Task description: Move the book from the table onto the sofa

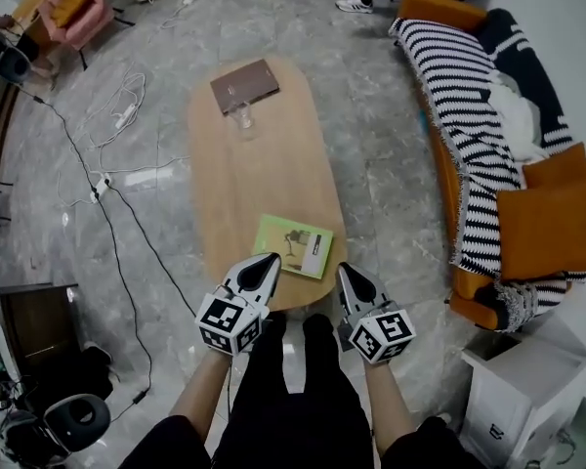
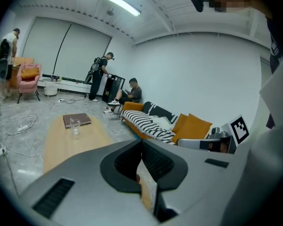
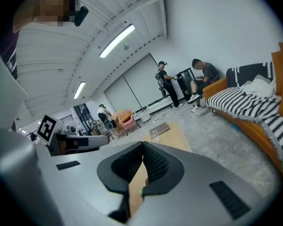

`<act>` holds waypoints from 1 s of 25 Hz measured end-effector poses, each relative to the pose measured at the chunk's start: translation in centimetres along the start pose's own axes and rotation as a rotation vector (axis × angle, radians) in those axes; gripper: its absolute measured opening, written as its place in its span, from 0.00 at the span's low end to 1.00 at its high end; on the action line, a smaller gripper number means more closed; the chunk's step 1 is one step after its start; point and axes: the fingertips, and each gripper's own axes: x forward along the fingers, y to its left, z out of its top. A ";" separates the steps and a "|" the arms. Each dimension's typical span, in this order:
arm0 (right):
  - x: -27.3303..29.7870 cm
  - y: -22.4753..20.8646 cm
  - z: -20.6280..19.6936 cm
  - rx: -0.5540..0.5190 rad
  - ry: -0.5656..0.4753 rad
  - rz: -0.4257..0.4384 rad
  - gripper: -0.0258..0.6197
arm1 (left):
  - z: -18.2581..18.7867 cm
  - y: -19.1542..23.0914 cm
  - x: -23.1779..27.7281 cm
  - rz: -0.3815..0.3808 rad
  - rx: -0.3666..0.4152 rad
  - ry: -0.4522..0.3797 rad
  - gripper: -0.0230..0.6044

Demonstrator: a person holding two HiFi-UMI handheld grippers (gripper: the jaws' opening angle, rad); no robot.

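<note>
Book (image 1: 293, 245) | flat on table (image 1: 264, 164) | long axis crosswise, slightly skewed

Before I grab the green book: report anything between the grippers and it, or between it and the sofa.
Nothing visible. The green book lies just ahead of the left gripper and right gripper; only floor separates table and sofa. The glass stands far off.

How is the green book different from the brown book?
The green book is light with a picture on its cover; the brown book is dark and plain. The green book lies at the table's near end, the brown book at the far end. A glass stands by the brown book, none by the green one. Both lie flat and closed.
</note>
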 end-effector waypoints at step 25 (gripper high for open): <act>10.7 -11.5 -18.1 0.177 0.193 -0.119 0.08 | -16.4 12.8 11.7 0.026 -0.039 0.199 0.06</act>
